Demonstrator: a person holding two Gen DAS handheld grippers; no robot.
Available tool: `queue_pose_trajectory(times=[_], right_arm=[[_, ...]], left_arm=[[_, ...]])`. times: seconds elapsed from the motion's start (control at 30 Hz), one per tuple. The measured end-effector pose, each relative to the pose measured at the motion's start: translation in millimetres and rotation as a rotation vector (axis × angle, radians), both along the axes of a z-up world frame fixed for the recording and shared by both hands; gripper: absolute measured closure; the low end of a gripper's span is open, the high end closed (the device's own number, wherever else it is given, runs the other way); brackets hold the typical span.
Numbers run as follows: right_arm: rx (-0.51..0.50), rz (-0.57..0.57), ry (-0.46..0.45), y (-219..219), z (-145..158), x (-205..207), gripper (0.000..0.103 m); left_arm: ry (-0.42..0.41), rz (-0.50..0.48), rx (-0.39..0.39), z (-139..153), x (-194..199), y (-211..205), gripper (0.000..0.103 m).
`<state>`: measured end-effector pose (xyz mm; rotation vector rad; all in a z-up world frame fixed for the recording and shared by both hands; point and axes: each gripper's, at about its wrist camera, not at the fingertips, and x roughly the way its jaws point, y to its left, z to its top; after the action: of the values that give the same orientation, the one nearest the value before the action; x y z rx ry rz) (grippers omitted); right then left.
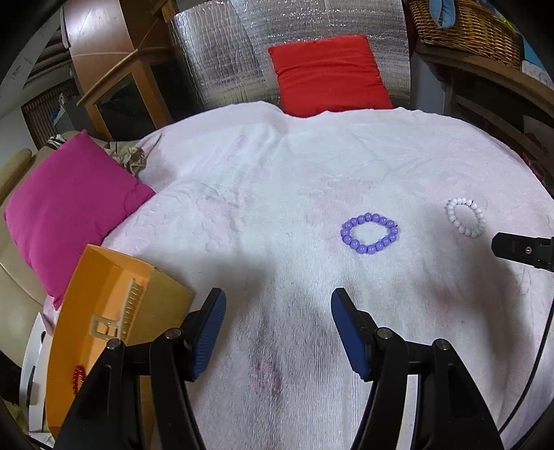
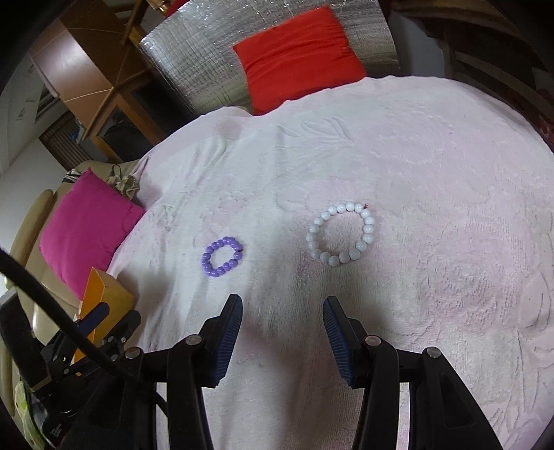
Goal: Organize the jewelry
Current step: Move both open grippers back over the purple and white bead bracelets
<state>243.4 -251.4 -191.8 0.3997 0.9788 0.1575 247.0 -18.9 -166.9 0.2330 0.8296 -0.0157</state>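
Note:
A purple bead bracelet [image 1: 369, 233] lies flat on the pale pink towel [image 1: 263, 194], ahead and right of my open, empty left gripper [image 1: 278, 308]. A white bead bracelet [image 1: 464, 216] lies farther right. In the right wrist view the white bracelet [image 2: 341, 233] lies just ahead of my open, empty right gripper [image 2: 282, 311], and the purple bracelet [image 2: 222, 258] is to its left. An orange box [image 1: 104, 311] at the left holds a cream comb [image 1: 117, 311] and a red bead bracelet [image 1: 78, 378]. The right gripper's tip [image 1: 523, 248] shows at the left view's right edge.
A magenta cushion [image 1: 69, 211] lies left of the towel, and a red cushion [image 1: 329, 74] at its far edge against a silver foil sheet [image 1: 221, 45]. Wooden furniture [image 1: 114, 69] stands at the back left, a wicker basket [image 1: 467, 27] at the back right.

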Motion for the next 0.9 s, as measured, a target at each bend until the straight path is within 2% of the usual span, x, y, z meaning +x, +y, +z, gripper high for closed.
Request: queue_pose_trajectory(times=[0.9], right_arm=[[0.009,-0.03,0.037,-5.2,-14.8,6.5,0.051]], left_arm=[[0.028,-0.035,-0.01,-10.0,10.0,-8.1,0.039]])
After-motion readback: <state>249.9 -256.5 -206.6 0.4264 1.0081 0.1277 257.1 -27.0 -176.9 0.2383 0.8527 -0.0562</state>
